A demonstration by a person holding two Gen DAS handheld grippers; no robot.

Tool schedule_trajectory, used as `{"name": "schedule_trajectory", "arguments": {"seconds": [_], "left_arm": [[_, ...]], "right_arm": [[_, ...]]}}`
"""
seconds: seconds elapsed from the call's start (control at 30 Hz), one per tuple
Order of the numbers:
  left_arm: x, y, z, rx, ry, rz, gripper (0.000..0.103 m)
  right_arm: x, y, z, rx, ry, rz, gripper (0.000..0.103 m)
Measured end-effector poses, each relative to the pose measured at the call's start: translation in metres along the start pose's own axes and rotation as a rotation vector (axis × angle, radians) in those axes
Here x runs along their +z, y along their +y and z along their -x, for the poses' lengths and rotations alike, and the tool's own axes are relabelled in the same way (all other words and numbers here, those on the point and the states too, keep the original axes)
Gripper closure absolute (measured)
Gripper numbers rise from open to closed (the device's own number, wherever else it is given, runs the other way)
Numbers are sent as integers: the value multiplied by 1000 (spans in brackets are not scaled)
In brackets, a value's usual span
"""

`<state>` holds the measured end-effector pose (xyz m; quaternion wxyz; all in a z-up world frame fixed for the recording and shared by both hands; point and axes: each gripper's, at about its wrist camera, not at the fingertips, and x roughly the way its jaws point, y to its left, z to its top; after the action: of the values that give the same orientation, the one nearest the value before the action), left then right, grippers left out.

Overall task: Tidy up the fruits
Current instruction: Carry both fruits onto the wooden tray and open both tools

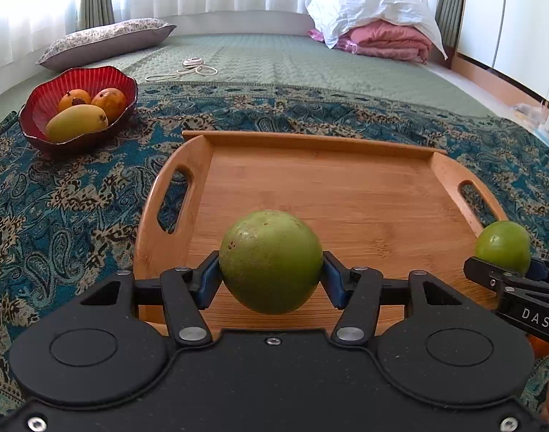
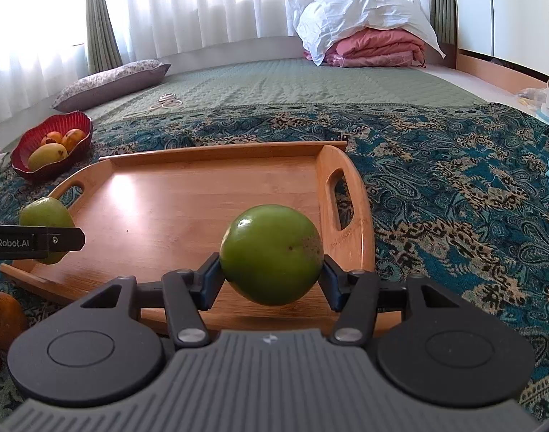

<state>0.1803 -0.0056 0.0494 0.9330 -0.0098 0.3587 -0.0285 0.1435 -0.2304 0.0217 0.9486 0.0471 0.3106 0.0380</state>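
My left gripper [image 1: 271, 273] is shut on a dull green round fruit [image 1: 271, 261], held just above the near edge of a wooden tray [image 1: 310, 187]. My right gripper [image 2: 271, 270] is shut on a shinier green round fruit [image 2: 271, 253] above the tray's [image 2: 188, 201] near right part. Each gripper with its fruit shows in the other view: the right one's fruit [image 1: 503, 247] at the right edge, the left one's fruit [image 2: 46, 216] at the left edge. A red bowl [image 1: 40, 108] with three yellow-orange mangoes [image 1: 76, 122] stands far left.
The tray lies on a blue patterned cloth [image 2: 454, 198] over a green quilted bed. A brown fruit [image 2: 3, 315] lies near the tray's near left corner. A pillow [image 1: 105, 41], a white cable [image 1: 188, 68] and folded bedding [image 1: 375, 32] lie farther back.
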Motion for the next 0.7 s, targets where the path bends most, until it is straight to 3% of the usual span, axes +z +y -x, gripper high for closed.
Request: {"name": "schedule_trajectory", "arguments": {"seconds": [0.7], "left_arm": [[-6, 2, -15, 12, 31, -3, 48]], "right_arm": [[-3, -1, -6, -1, 23, 5, 43]]}}
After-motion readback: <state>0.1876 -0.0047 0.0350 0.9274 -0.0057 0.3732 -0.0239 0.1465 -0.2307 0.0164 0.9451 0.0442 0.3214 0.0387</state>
